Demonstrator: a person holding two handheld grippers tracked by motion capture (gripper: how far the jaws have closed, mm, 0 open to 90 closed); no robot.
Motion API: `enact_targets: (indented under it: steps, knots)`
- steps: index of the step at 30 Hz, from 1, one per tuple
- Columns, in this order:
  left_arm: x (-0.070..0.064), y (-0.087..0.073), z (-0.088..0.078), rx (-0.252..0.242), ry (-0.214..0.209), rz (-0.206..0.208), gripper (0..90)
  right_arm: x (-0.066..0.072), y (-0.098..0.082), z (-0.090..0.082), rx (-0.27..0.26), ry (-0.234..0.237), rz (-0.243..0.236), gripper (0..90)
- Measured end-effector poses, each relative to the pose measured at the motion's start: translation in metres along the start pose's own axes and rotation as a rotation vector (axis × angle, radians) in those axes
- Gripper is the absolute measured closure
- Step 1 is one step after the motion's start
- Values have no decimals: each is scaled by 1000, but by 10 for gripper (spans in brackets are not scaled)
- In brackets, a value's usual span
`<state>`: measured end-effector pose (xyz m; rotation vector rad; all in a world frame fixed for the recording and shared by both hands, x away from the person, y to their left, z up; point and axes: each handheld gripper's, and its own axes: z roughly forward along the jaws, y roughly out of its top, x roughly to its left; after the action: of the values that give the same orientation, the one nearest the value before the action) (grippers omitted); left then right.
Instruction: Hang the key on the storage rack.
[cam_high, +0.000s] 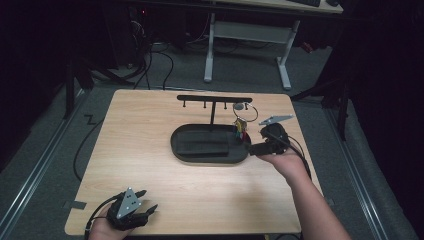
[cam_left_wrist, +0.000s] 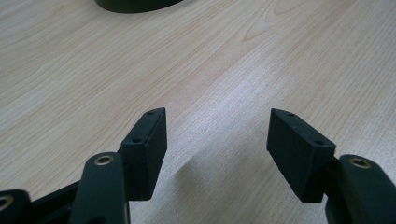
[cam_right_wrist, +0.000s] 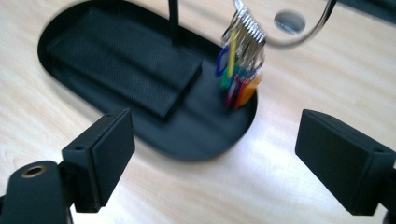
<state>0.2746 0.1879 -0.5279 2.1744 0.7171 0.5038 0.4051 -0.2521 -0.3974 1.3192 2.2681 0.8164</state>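
Note:
A black key stand has a top rail with hooks (cam_high: 214, 98) on a post rising from an oval black tray (cam_high: 200, 159). A bunch of keys with coloured tags (cam_high: 241, 129) hangs on a large wire ring (cam_high: 248, 113) at the rail's right end, above the tray's right end. In the right gripper view the keys (cam_right_wrist: 240, 70) dangle over the tray (cam_right_wrist: 205, 126), a little beyond my jaws. My right gripper (cam_high: 252, 148) (cam_right_wrist: 215, 121) is open and empty beside the tray's right end. My left gripper (cam_high: 149, 200) (cam_left_wrist: 218, 114) rests open on the table's front left, holding nothing.
A raised black pad (cam_right_wrist: 126, 70) lies in the tray's left part. A small round silver disc (cam_high: 240, 106) sits on the wooden table (cam_high: 140, 145) behind the keys. Cables (cam_high: 80, 150) trail on the floor at left, and a white-legged desk (cam_high: 247, 32) stands beyond.

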Motion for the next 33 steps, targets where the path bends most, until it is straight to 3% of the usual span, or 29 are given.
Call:
enact_targets:
  steps: [5, 9, 16, 19, 22, 23, 25, 26, 28, 33]
  knots:
    - [-1, 0, 1, 1, 0, 2, 387, 13, -31, 4, -34, 34, -5, 84]
    - [-2, 1, 0, 0, -2, 1, 387, 24, -61, 8, -89, 98, 44, 70]
    - [-6, 2, 0, -1, -3, 12, 387, 32, -112, 14, -173, 103, 87, 71]
    - [-6, 2, 1, 2, -5, 7, 387, 33, -137, 12, -203, 69, 84, 76]
    - [-7, 1, 1, 3, -6, -6, 387, 34, -168, -1, -310, -21, 76, 100]
    - [-7, 1, 1, 1, -8, -16, 387, 34, -175, -4, -328, -25, 93, 100]
    - [-7, 2, 0, -4, -10, -24, 387, 33, -190, -7, -313, -9, 136, 98]
    - [-8, 2, 0, -3, -7, -21, 387, 33, -193, -7, -295, -5, 135, 98]
    - [-9, 2, 0, 0, -3, -16, 386, 35, -196, -3, -253, -10, 108, 97]
    - [-8, 1, -3, 8, 11, -21, 387, 39, -189, 0, -266, -8, 70, 95]
